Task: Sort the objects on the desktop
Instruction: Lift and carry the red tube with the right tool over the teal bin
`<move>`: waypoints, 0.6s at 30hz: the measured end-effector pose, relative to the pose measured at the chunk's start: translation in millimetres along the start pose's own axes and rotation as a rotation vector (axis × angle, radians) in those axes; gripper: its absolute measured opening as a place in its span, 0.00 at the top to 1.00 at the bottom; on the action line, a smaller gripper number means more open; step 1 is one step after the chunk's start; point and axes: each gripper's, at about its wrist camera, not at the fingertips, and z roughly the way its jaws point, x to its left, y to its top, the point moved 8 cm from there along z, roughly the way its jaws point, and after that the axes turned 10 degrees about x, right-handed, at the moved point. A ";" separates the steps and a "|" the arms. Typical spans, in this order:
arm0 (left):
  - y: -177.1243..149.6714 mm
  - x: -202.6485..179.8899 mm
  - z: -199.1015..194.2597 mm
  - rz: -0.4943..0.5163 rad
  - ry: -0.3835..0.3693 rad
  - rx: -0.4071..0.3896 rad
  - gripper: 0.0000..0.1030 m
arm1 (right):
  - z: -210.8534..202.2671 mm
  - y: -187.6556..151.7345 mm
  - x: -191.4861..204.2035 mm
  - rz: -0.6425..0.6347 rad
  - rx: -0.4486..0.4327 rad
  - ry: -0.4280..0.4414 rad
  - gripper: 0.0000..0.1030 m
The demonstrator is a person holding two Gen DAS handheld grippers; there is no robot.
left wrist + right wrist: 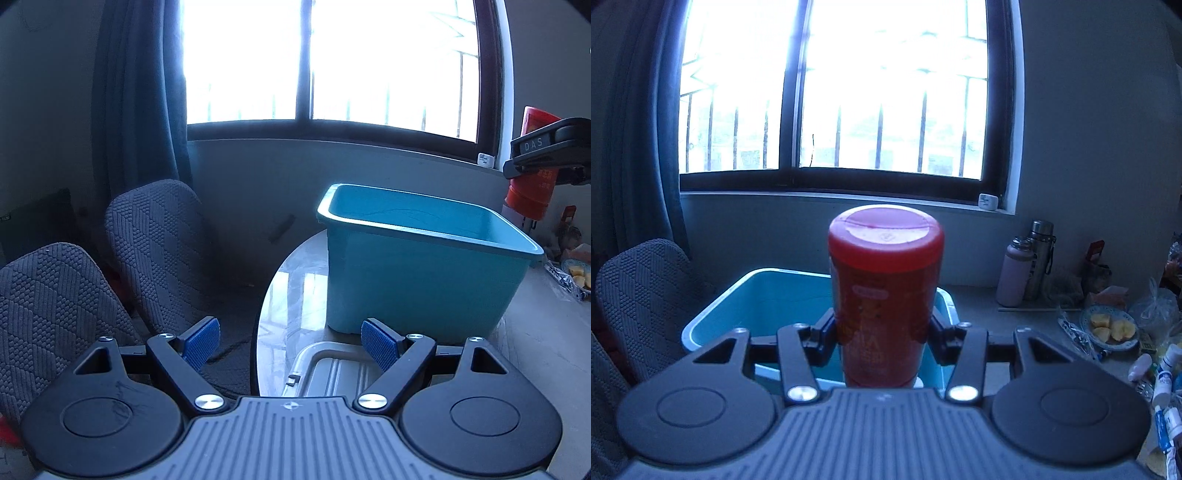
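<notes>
teal storage bin [424, 273] at one o'clock on the table [295, 295], no contents visible inside, red canister [886, 295] upright above it, clamped by right gripper [882, 332], left gripper [290, 341] spread wide, holding nothing

We see a pale, glossy marble-look bench [295, 288] with a rounded left edge. On it stands a turquoise rectangular plastic bin [421, 280], open at the top, and just in front of it lies a flat grey ribbed plastic lid [332, 373]. Along the right side of the bench we find a blue-patterned plate of yellow fruit pieces [1110, 328], a clear crumpled plastic bag [1156, 310], and several white-and-blue tubes [1165, 384] lying near the edge. Towards the wall stand a pale pink insulated bottle [1014, 271] and a steel flask [1039, 258], side by side and upright, beside a clutter of packets we cannot make out.
</notes>
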 end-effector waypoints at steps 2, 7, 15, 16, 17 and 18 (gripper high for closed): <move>3.7 1.7 7.0 -0.023 0.008 0.008 0.17 | 18.3 5.9 4.7 -0.011 0.010 0.008 0.52; 10.9 -1.8 19.6 -0.029 0.016 0.008 0.17 | 59.1 11.6 10.3 -0.025 0.051 0.025 0.52; 14.1 -11.0 36.5 -0.043 0.015 0.041 0.17 | 102.7 8.4 10.1 -0.030 0.115 0.030 0.52; 14.2 -11.6 37.9 -0.047 0.014 0.044 0.17 | 108.1 6.9 10.7 -0.036 0.137 0.035 0.52; 14.5 -11.9 39.1 -0.050 0.013 0.046 0.17 | 113.5 5.3 11.3 -0.043 0.161 0.041 0.49; 14.8 -12.1 40.1 -0.054 0.010 0.047 0.17 | 117.9 4.3 12.5 -0.058 0.179 0.038 0.37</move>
